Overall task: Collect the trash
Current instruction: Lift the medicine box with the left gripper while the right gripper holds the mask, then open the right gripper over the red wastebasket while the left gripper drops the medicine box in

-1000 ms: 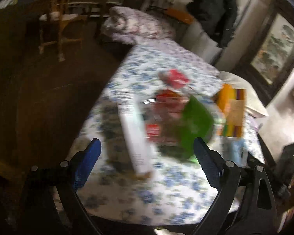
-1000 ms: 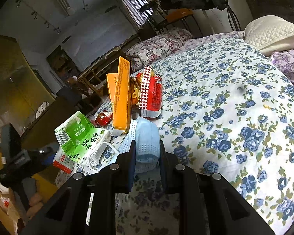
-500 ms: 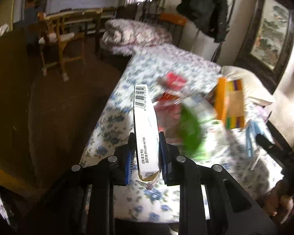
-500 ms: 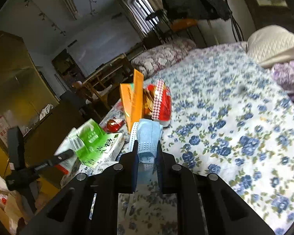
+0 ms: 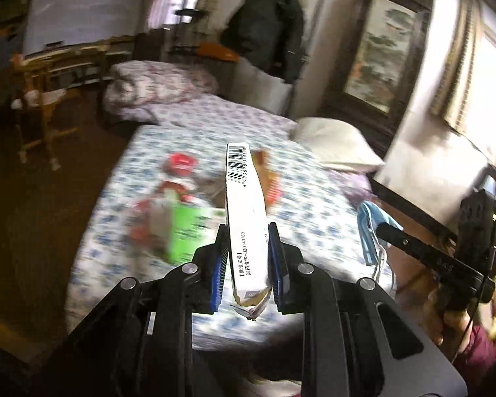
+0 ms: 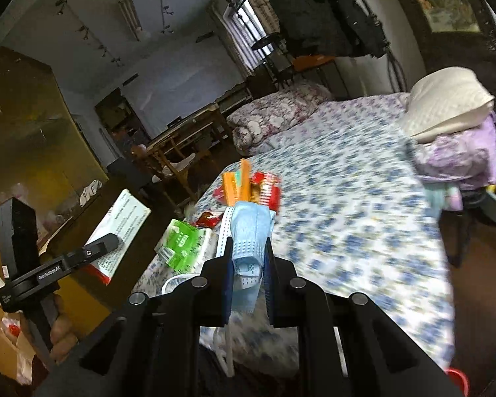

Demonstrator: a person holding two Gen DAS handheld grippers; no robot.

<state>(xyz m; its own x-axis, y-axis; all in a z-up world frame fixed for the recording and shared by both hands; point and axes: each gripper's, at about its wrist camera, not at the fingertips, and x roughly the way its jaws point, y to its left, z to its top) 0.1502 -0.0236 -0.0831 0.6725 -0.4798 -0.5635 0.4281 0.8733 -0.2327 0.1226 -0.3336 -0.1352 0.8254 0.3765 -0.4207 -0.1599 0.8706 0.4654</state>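
My left gripper (image 5: 247,241) is shut on a long white medicine box (image 5: 244,205) with a barcode at its far end, lifted above the bed. The same box (image 6: 119,228) shows at the left of the right wrist view. My right gripper (image 6: 247,254) is shut on a crumpled light-blue face mask (image 6: 249,231); the mask (image 5: 370,228) hangs at the right of the left wrist view. More trash lies on the blue-flowered bedspread (image 6: 347,198): a green packet (image 6: 182,241), an orange box (image 6: 236,182) and red wrappers (image 6: 268,188).
A white pillow (image 6: 446,106) on purple folded cloth sits at the bed's far right. A rolled floral quilt (image 6: 274,115) lies beyond the bed. Wooden chairs (image 5: 36,106) stand on the dark floor to the left. A dark coat (image 5: 268,26) hangs on the wall.
My left gripper has shut on the white box and lifted it off the bed. My right gripper has risen with the mask, and both views have pulled back from the trash pile.
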